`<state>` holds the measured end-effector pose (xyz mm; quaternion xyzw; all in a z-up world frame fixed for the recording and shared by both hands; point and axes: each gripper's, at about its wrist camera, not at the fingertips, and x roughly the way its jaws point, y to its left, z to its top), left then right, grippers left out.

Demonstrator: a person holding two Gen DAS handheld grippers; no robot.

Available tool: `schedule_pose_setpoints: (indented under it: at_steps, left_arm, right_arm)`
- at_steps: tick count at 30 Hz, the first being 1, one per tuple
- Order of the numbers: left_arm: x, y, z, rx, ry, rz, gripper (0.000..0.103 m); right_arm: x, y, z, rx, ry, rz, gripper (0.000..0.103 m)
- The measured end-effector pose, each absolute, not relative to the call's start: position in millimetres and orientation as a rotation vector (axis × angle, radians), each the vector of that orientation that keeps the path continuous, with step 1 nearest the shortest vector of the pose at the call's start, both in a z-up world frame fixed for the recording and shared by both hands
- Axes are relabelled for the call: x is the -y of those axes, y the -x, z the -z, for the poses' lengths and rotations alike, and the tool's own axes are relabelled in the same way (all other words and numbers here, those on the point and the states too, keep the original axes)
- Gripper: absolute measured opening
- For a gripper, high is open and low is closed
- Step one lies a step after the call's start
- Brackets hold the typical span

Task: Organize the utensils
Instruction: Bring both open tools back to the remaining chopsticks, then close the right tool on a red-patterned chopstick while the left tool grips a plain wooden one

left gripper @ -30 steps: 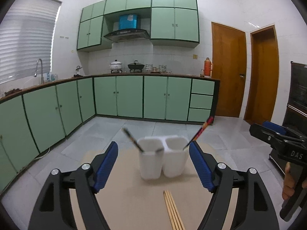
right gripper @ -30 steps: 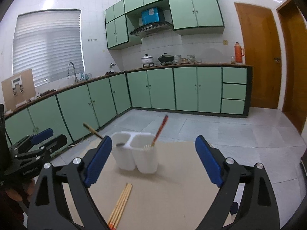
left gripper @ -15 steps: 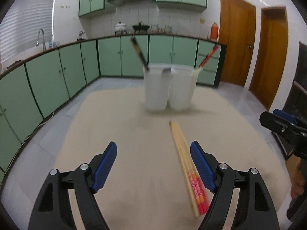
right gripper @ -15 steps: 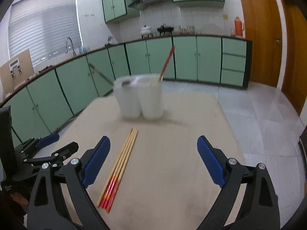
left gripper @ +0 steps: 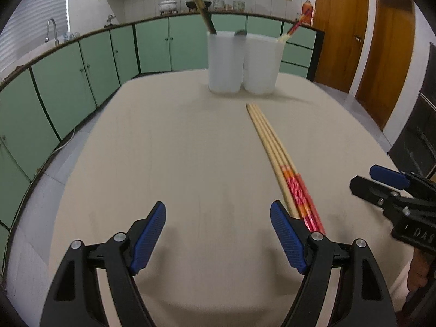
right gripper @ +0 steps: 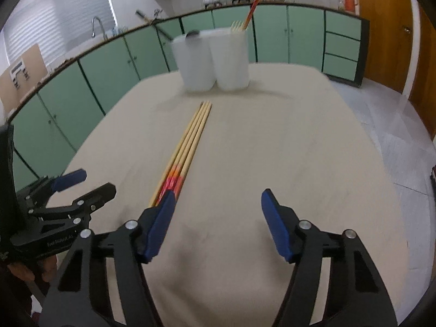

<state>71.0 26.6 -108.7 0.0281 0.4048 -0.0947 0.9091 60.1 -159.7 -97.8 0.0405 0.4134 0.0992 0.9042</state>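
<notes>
While a dark-handled utensil and a red-handled fork already stand in the white twin holder, the chopsticks lie loose on the table in front of the holder, three or four of them, hard to count. Those remain to be placed. Nearer than the holder, the left gripper and right gripper hover wide apart, empty, flanking the chopsticks' red ends.

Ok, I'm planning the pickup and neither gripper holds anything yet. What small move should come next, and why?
Probably shift the right gripper slightly left so its open jaws straddle the chopsticks. They lie loose on the table, their red ends just by its left finger, while the white holder at the far end already has utensils standing in it. The left gripper is open too.
</notes>
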Motion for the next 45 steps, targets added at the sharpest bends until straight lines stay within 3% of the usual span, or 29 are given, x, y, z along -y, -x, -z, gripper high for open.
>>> schedule_pose_setpoints:
  at_steps: [8, 19, 36, 45]
  left_arm:
    - [-31.7, -59.7, 115.5, -0.864, -0.041, 0.188, 0.077]
    - [-39.0, -60.6, 109.9, -0.847, -0.014, 0.162, 0.077]
    - [-38.0, -58.1, 104.7, -0.784, -0.002, 0.145, 0.076]
    - [-37.4, -58.5, 104.9, -0.772, 0.009, 0.145, 0.076]
  right_arm:
    - [136.7, -54.5, 108.2, -0.915, -0.051, -0.265, 0.045]
    - [121.8, -55.8, 113.6, -0.932, -0.032, -0.283, 0.034]
    - [137.5, -51.2, 114.5, -0.871, -0.064, -0.238, 0.031]
    - [127.1, -47.5, 121.8, -0.844, -0.011, -0.225, 0.010]
